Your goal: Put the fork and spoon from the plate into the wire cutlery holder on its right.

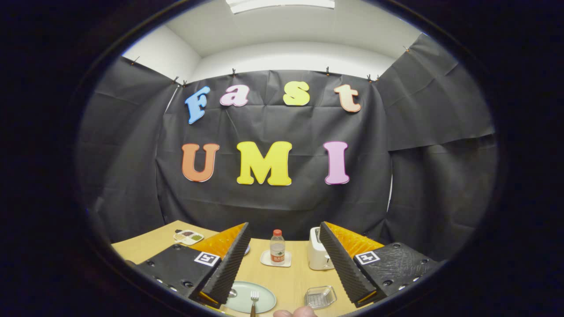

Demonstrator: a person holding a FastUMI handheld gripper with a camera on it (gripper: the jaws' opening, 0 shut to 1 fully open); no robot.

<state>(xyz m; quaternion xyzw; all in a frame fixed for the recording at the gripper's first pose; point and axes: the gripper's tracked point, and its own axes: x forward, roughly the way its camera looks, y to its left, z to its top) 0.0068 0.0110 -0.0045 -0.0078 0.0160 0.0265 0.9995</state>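
1. Between the spread fingers of the tongs [284, 268], low and near, lies the fork [254, 299], its tines pointing away toward the far wall and its handle running off toward the near edge.
2. It rests on a pale green plate [264, 294], whose left part is hidden behind the left finger [229, 268].
3. At the plate's left, just beside that finger, a small shiny rounded shape [232, 293] shows; it may be the spoon's bowl, but I cannot tell for sure.
4. Right of the plate, apart from it, sits the wire cutlery holder [320, 296], low and boxy, close to the inner side of the right finger [346, 268].
5. The tongs stand wide open and hold nothing; both fingers hang above the tabletop [291, 277] with the plate and holder in the gap between them.
6. At the very near edge, between plate and holder, a person's fingertips [294, 312] poke into sight.
7. Farther off, in the middle of the wooden tabletop, a small clear bottle with a red cap [277, 246] stands upright on a white coaster-like square [265, 260].
8. To its right stands a white toaster [318, 257], partly hidden by the right finger.
9. Far left, beyond the left finger, lies a small divided dish [188, 237] with dark and green contents.
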